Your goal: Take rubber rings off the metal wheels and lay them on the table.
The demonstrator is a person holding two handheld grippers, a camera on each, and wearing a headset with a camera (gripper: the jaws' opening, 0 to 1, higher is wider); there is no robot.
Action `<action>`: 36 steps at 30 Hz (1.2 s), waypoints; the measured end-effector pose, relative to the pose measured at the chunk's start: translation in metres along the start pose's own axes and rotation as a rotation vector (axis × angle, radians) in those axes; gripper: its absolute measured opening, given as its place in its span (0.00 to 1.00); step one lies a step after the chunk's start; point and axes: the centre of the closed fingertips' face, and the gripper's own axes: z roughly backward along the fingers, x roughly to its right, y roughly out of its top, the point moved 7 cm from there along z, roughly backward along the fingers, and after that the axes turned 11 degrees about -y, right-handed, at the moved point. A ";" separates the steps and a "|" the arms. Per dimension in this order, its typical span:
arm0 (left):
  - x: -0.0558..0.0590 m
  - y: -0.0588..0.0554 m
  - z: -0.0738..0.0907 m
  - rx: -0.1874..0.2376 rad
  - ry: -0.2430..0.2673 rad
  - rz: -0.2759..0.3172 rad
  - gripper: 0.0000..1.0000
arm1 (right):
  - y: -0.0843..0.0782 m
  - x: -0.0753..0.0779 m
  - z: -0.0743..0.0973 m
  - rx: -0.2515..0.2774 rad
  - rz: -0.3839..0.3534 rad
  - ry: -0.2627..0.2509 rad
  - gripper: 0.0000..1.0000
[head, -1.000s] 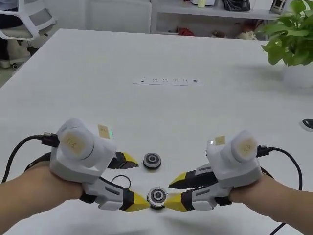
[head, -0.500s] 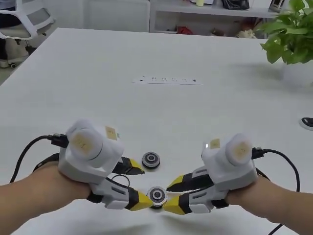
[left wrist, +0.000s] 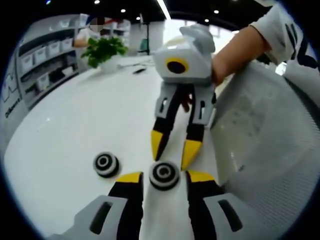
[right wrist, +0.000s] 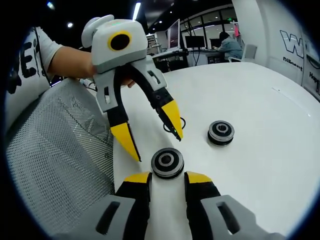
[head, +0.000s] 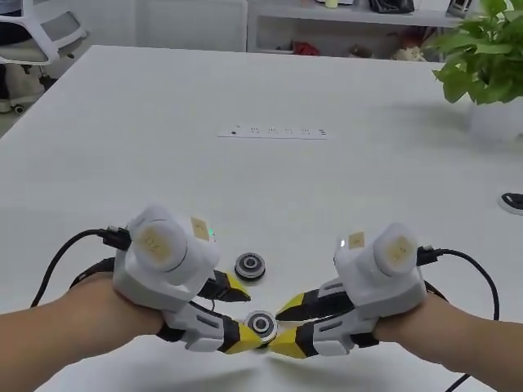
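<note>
A metal wheel with a black rubber ring (head: pixel 261 324) lies flat near the table's front edge. My left gripper (head: pixel 238 315) is open and comes at it from the left. In the left gripper view the wheel (left wrist: pixel 164 175) sits between my left gripper's (left wrist: pixel 165 176) yellow tips, untouched. From the right comes my right gripper (head: pixel 282 327), also open. In the right gripper view the wheel (right wrist: pixel 167 162) lies just ahead of my right gripper (right wrist: pixel 168 178). A second ringed wheel (head: pixel 250 265) rests a little farther back.
A white power strip (head: pixel 271 131) lies mid-table. A potted plant (head: pixel 482 57) stands at the far right, and a small dark object (head: pixel 513 202) sits at the right edge. Cables trail from both grippers. A mesh chair back (right wrist: pixel 60 165) is close behind the table's front edge.
My left gripper has moved right, closer to the near wheel, and the right gripper has edged left. Both wheels lie where they were.
</note>
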 end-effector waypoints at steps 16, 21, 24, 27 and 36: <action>0.001 -0.001 -0.010 -0.018 -0.010 -0.003 0.25 | -0.002 -0.001 0.000 -0.002 0.001 0.002 0.23; 0.002 -0.003 -0.012 -0.029 -0.011 -0.007 0.21 | -0.002 -0.002 0.000 -0.004 0.005 0.005 0.23; 0.001 -0.003 -0.013 -0.020 -0.001 -0.010 0.20 | -0.002 -0.001 0.000 -0.004 0.004 0.005 0.23; 0.000 -0.003 -0.013 -0.020 0.011 -0.021 0.17 | -0.002 -0.001 -0.001 -0.004 0.003 0.005 0.23; -0.001 -0.004 -0.013 -0.017 0.026 -0.037 0.15 | -0.001 -0.001 -0.002 0.000 0.002 0.005 0.23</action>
